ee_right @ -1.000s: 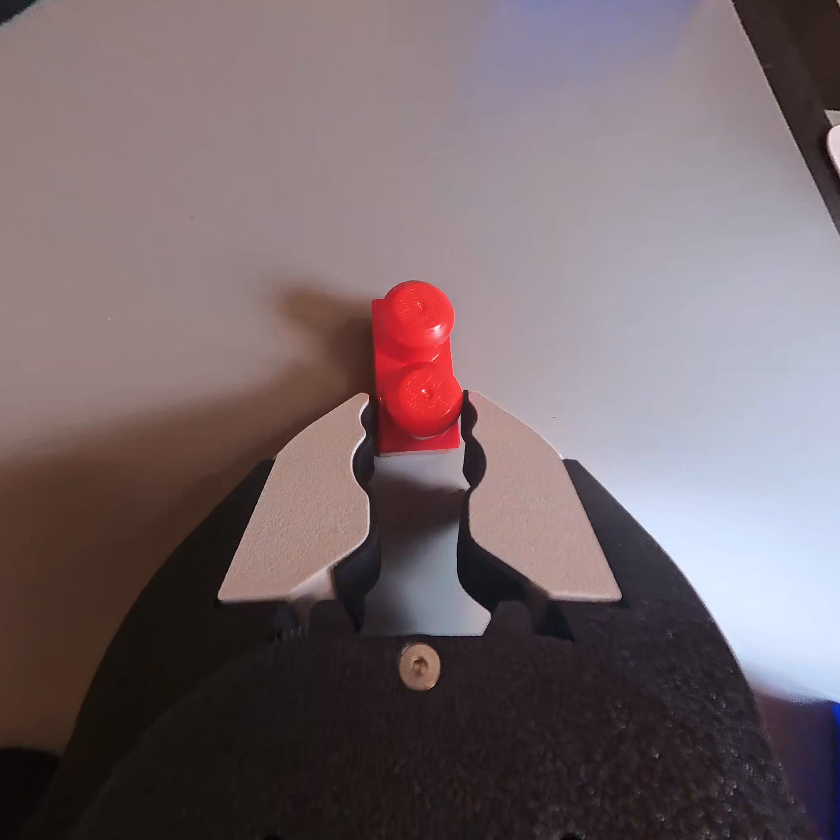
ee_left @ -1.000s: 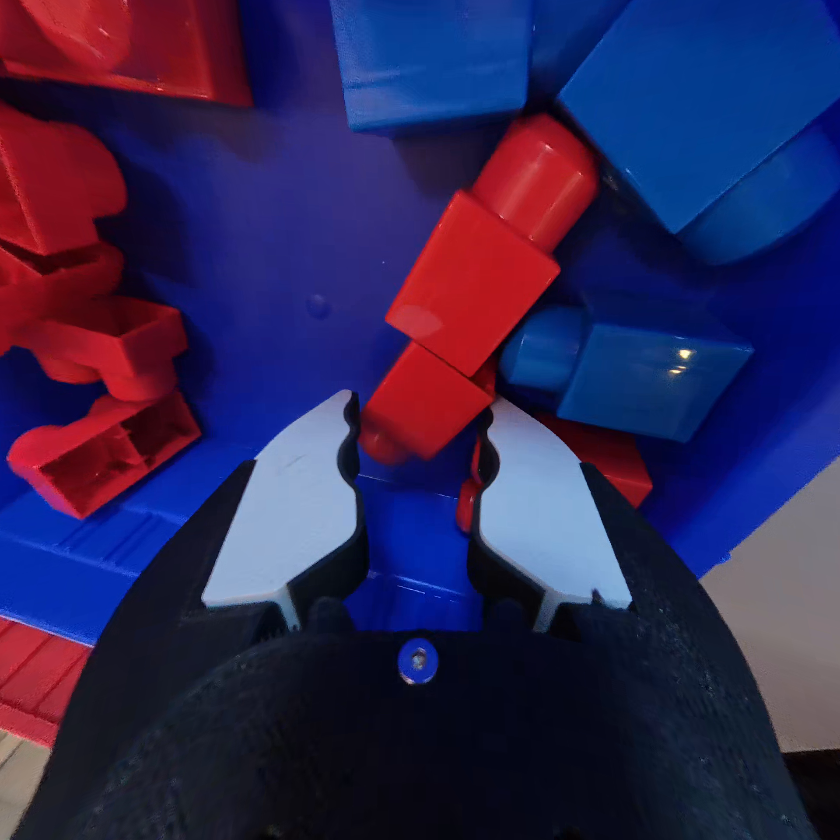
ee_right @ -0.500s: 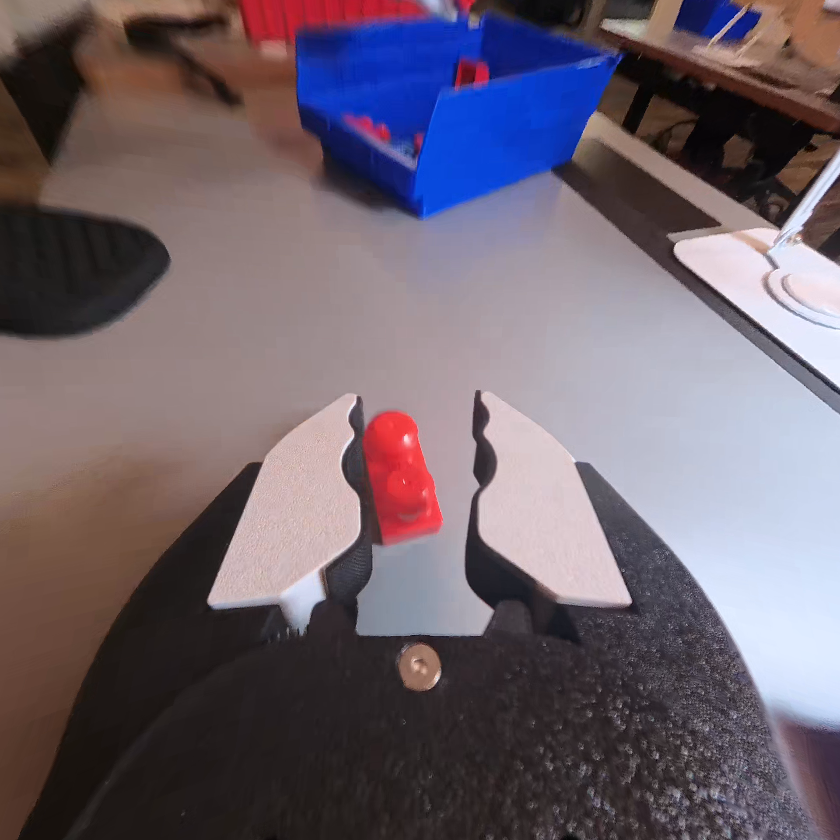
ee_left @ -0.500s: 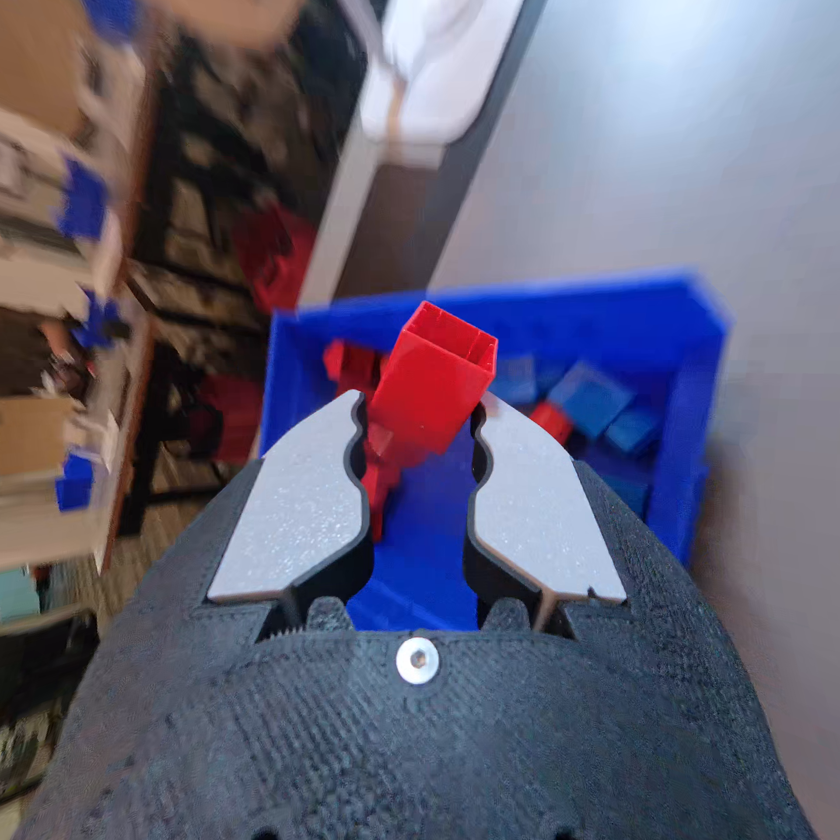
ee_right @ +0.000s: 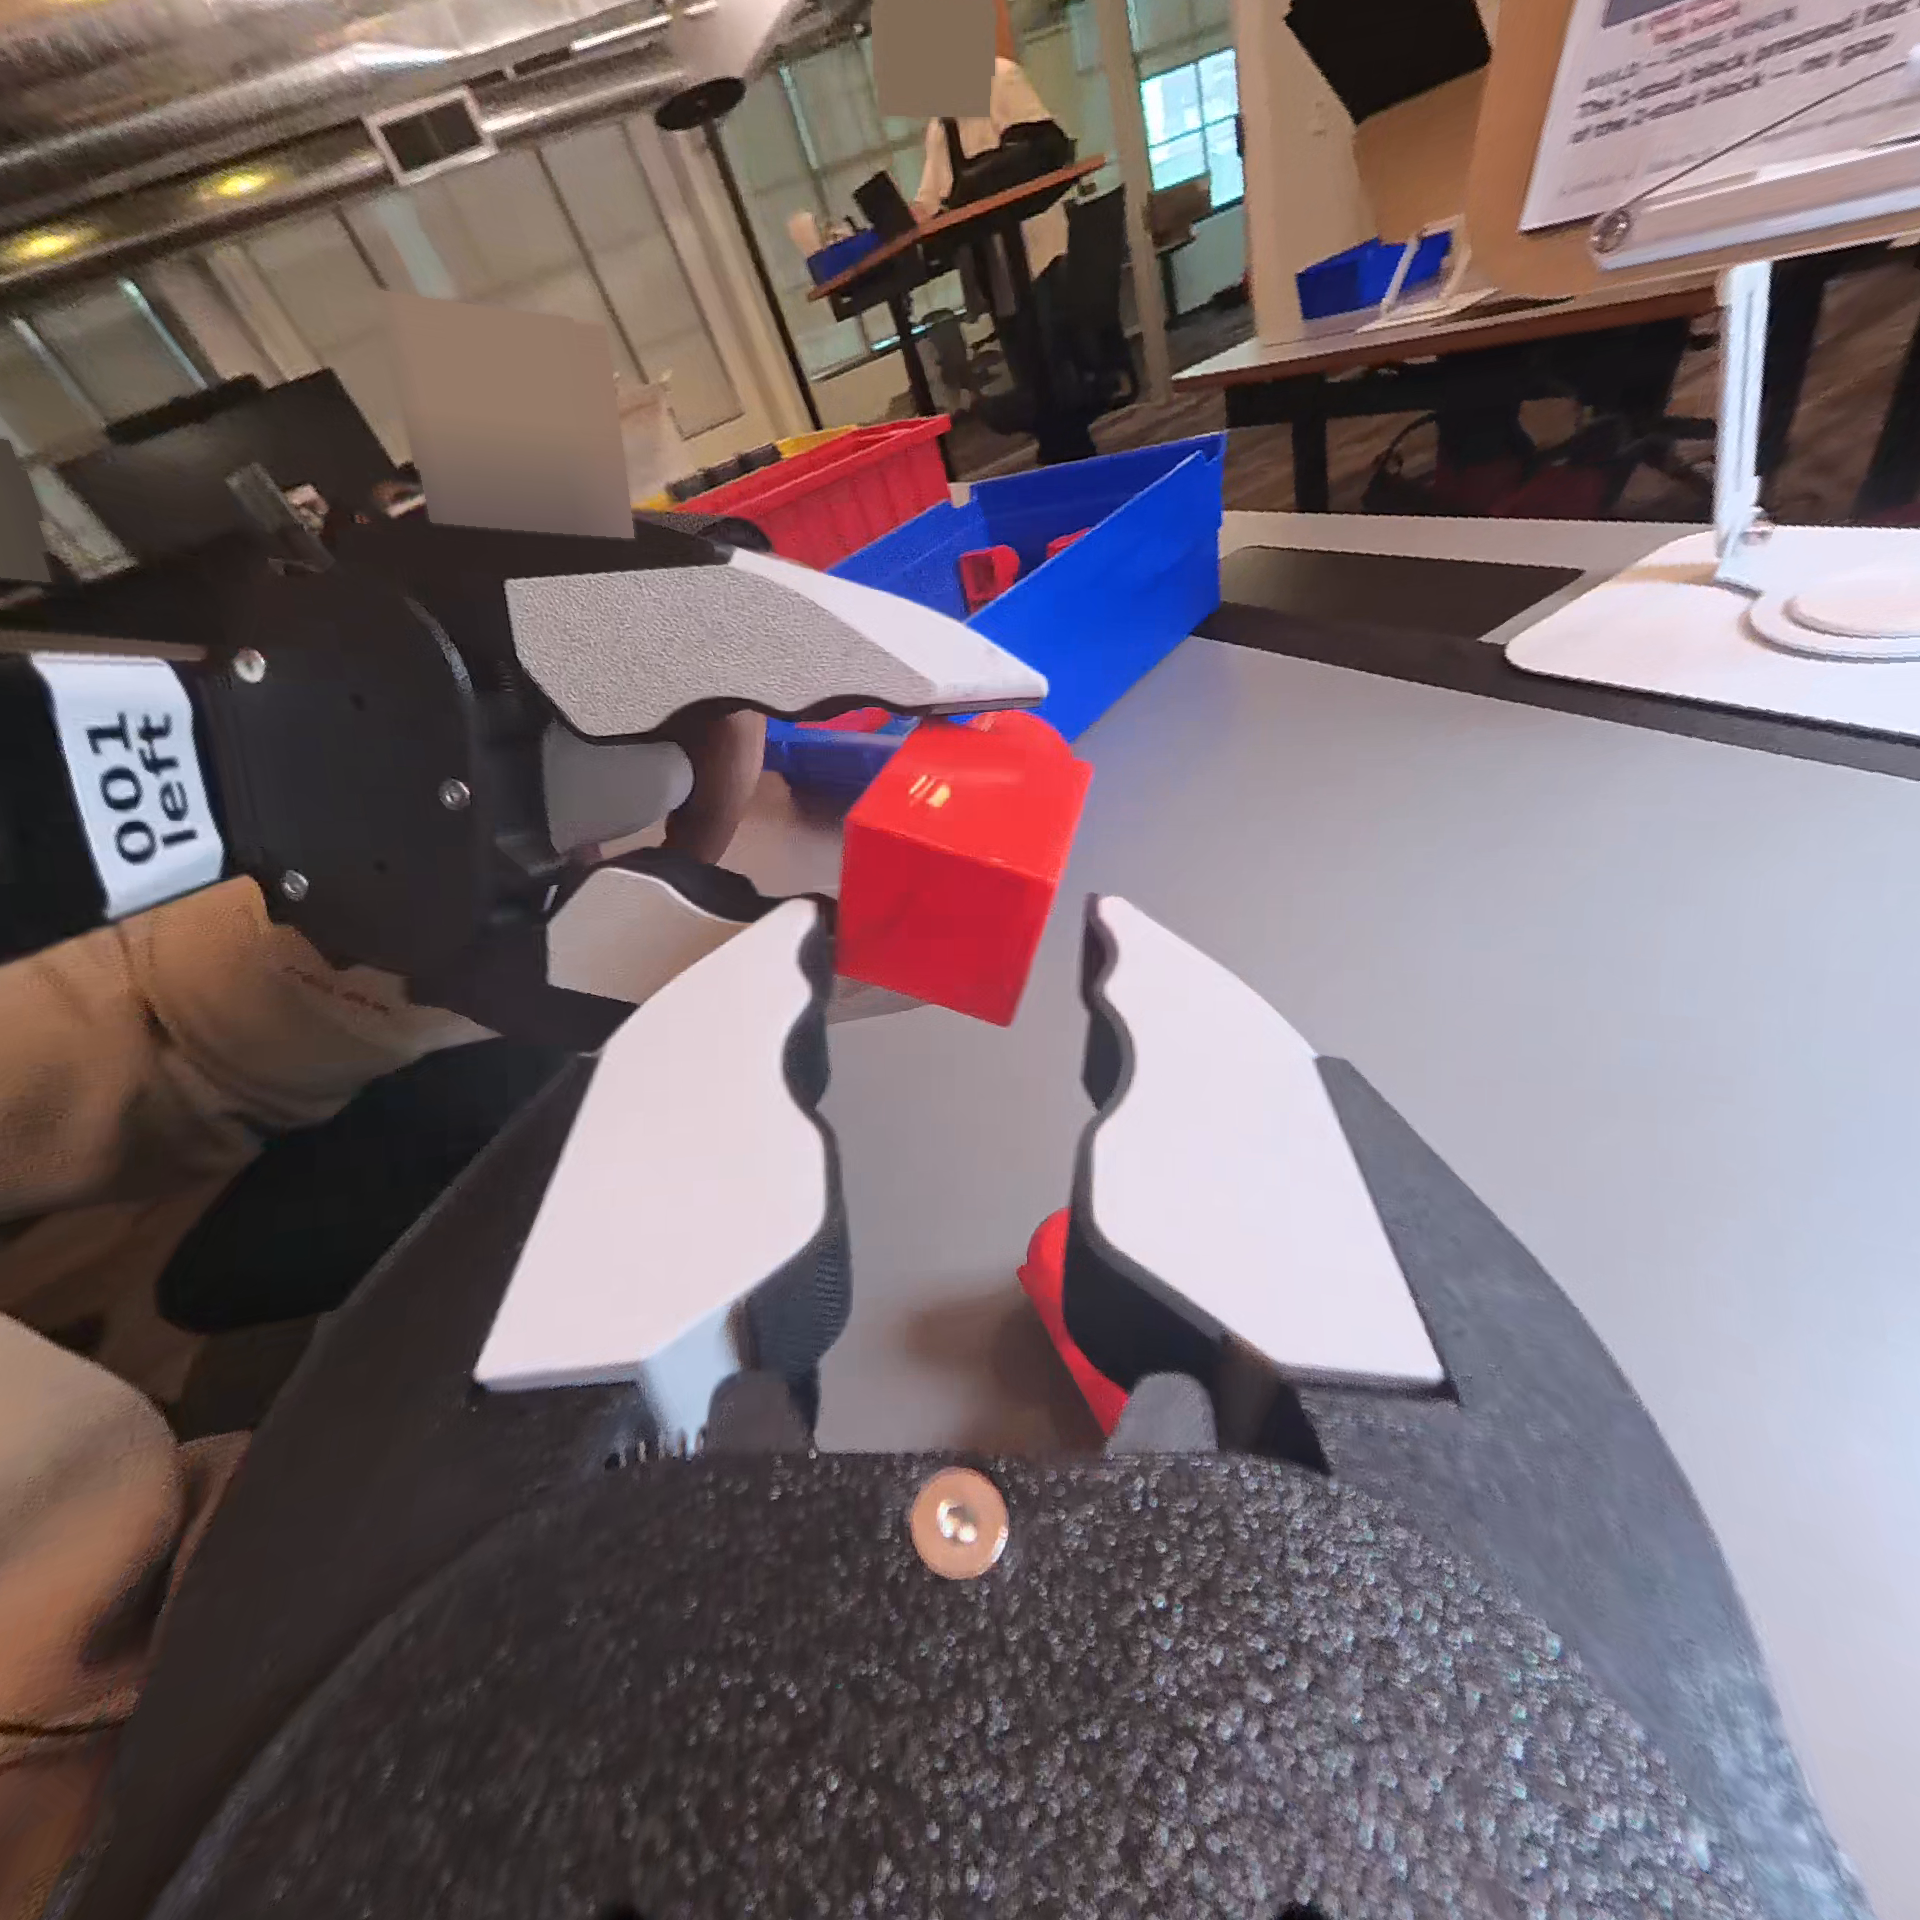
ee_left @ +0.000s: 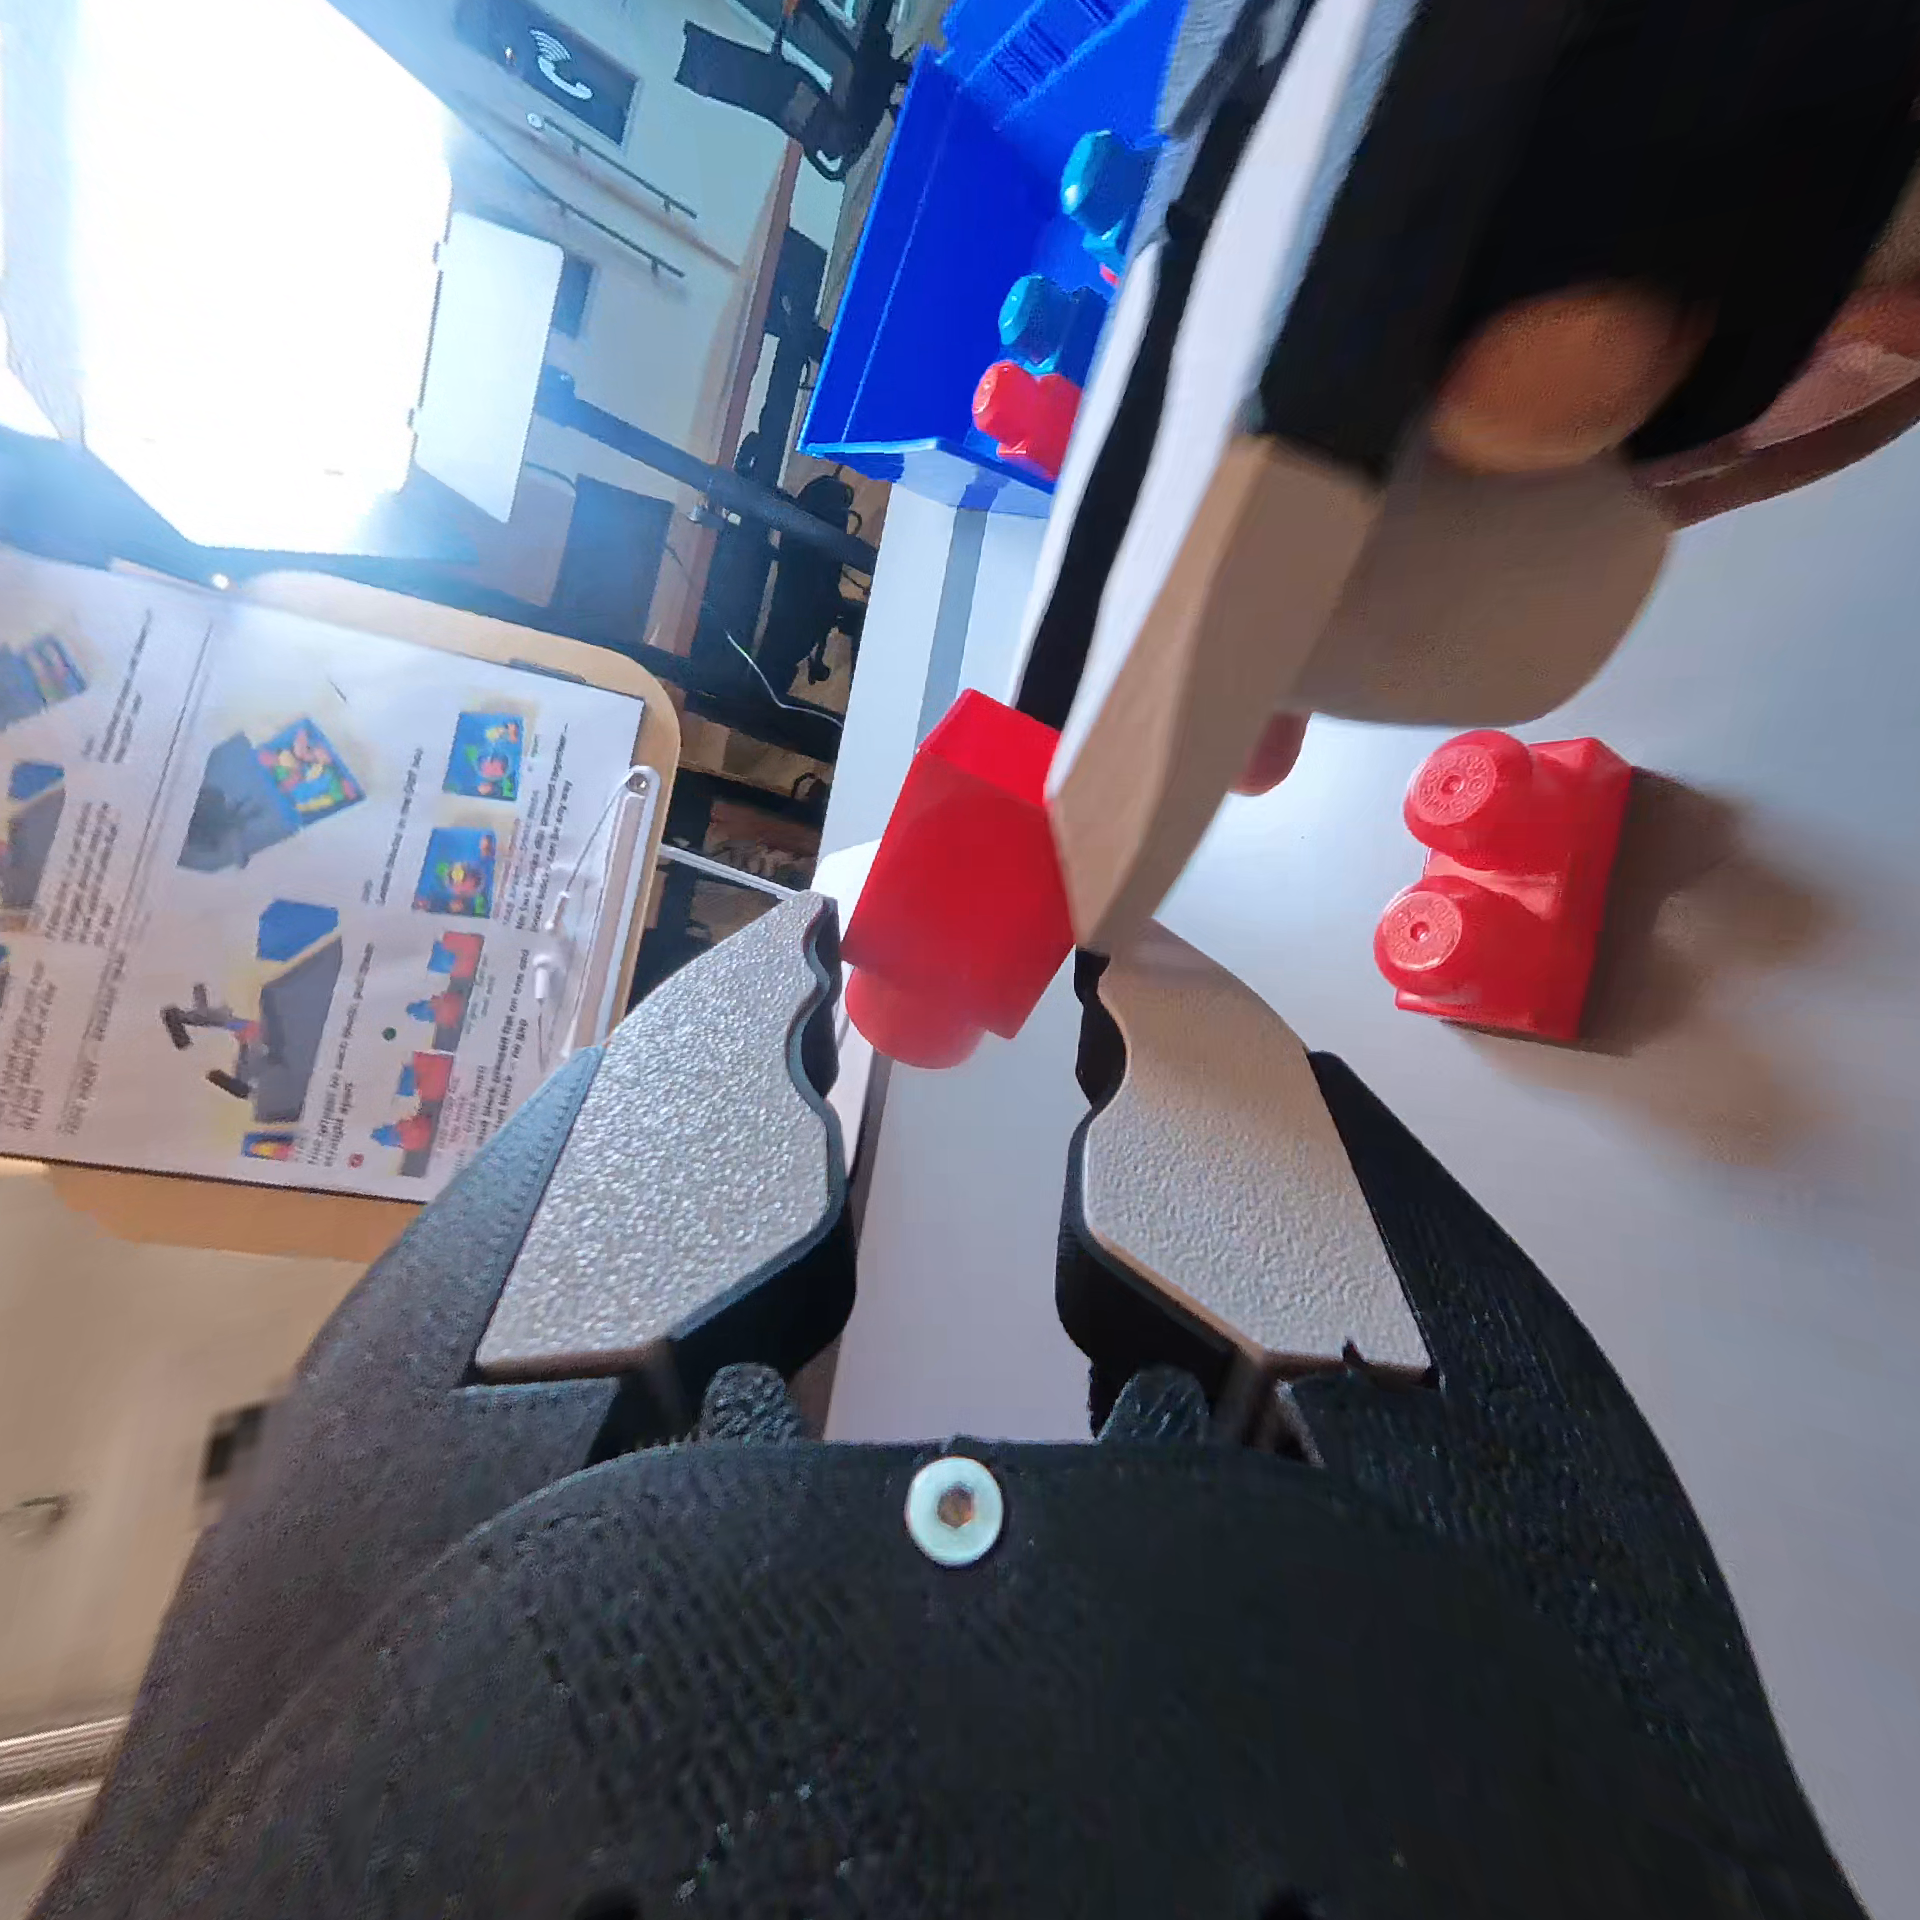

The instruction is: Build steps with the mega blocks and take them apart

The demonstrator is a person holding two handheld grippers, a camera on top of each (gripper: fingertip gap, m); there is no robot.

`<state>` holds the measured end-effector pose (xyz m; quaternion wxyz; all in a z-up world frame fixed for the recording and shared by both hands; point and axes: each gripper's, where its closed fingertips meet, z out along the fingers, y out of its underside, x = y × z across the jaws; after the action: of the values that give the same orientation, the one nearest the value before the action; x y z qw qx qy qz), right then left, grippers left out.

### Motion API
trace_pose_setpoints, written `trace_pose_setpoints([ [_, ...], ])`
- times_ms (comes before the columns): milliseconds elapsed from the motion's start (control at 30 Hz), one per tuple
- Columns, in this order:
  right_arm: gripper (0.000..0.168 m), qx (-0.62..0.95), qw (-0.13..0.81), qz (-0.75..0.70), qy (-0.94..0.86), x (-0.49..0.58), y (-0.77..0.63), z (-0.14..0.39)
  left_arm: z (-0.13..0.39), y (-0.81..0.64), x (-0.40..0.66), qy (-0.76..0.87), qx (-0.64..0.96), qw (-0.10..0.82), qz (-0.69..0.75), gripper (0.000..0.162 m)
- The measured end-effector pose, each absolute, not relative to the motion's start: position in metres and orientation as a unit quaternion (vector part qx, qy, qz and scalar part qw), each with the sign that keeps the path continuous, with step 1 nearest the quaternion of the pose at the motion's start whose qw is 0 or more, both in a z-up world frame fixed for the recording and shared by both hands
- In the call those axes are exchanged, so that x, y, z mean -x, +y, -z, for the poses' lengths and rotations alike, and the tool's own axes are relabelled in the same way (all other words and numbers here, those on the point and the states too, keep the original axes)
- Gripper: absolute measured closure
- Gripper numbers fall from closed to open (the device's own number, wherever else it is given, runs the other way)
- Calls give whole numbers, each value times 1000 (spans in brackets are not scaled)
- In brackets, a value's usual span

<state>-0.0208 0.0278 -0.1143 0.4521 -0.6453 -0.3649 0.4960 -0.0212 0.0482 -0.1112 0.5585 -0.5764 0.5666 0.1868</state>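
The left hand-held gripper holds a small red plastic block with one round stud up in the air above the grey bench. Its two grey fingers are clamped on the sides of this block. In the right wrist view the same block shows as a red box shape, tilted, pinched between the left gripper's top and bottom fingers.

The right hand-held gripper has its fingers spread apart with nothing between them. Its tips are just beside the held block, and one tip reaches over the block in the left wrist view. A person's thumb shows on that gripper's trigger.

A red plastic block with two round studs lies on its side on the bench, near the grippers but apart from them. In the right wrist view only a red edge of it peeks out under the right gripper's finger.

Farther back on the bench sits a blue plastic bin with more red and blue blocks inside. A printed sheet with pictures on a board stands past the edge of the bench.
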Motion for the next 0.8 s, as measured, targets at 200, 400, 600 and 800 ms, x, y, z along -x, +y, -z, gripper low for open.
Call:
trace_pose_setpoints([
  [200, 130, 609, 388, -580, -378, 10, 17, 106, 106, 40, 14, 559, 574, 584, -132, 122],
  [400, 131, 516, 336, -644, -453, -1, -22, 85, 83, 0, 7, 560, 521, 644, -18, 121],
  [600, 131, 427, 358, -647, -520, -8, -67, 53, 53, -51, -4, 560, 481, 649, 183, 118],
  [800, 131, 407, 374, -647, -525, -11, -77, 43, 29, -74, 1, 526, 468, 619, 347, 120],
])
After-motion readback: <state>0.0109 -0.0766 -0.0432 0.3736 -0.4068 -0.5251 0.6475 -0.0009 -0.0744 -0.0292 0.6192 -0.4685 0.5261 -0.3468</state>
